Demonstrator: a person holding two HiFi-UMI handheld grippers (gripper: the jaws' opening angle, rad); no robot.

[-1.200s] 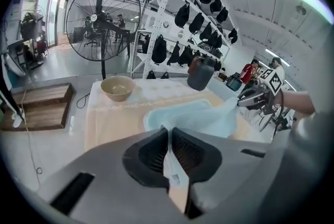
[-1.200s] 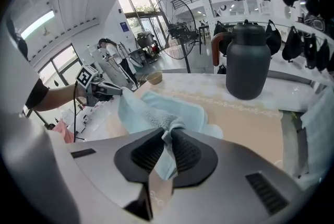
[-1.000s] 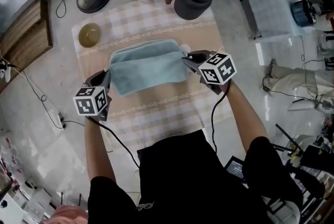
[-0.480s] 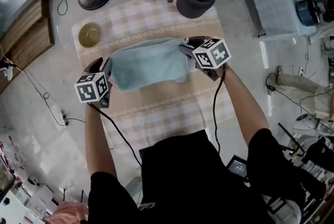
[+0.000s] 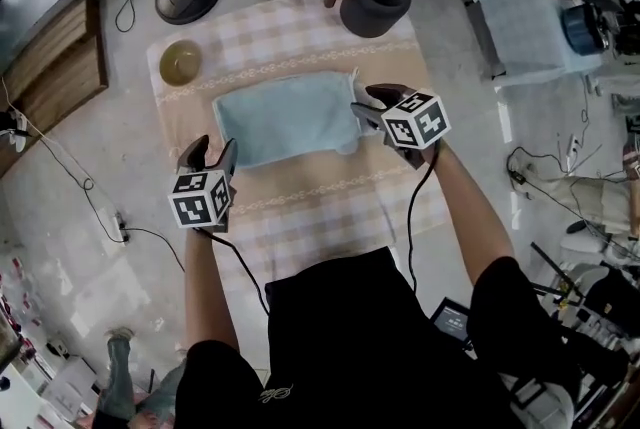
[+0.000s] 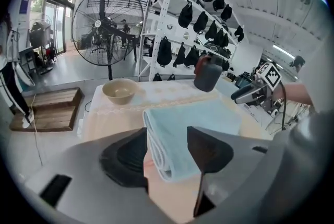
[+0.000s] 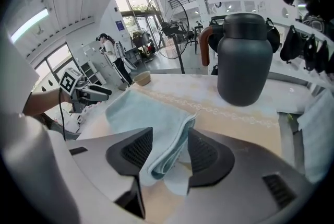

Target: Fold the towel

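In the head view, the folded towel (image 5: 285, 117) lay flat on the bench (image 5: 330, 207).

In the left gripper view, the left gripper (image 6: 168, 137) had just been opening. The towel's end sat between its jaws, not pinched.

In the right gripper view, the right gripper (image 7: 170, 137) had just been opening too, with a corner loose between its jaws.

The towel looked soft, light and floppy. The corners seemed best to grab.

The head camera looks steeply down onto the table (image 5: 300, 212), framing the towel (image 5: 285, 117). The camera on the left gripper (image 5: 212, 153) sits low and close at one towel end, facing the fan (image 6: 107, 24). The one on the right gripper (image 5: 366, 105) sits at the other end, facing the jug (image 7: 244, 58). All three share the towel.
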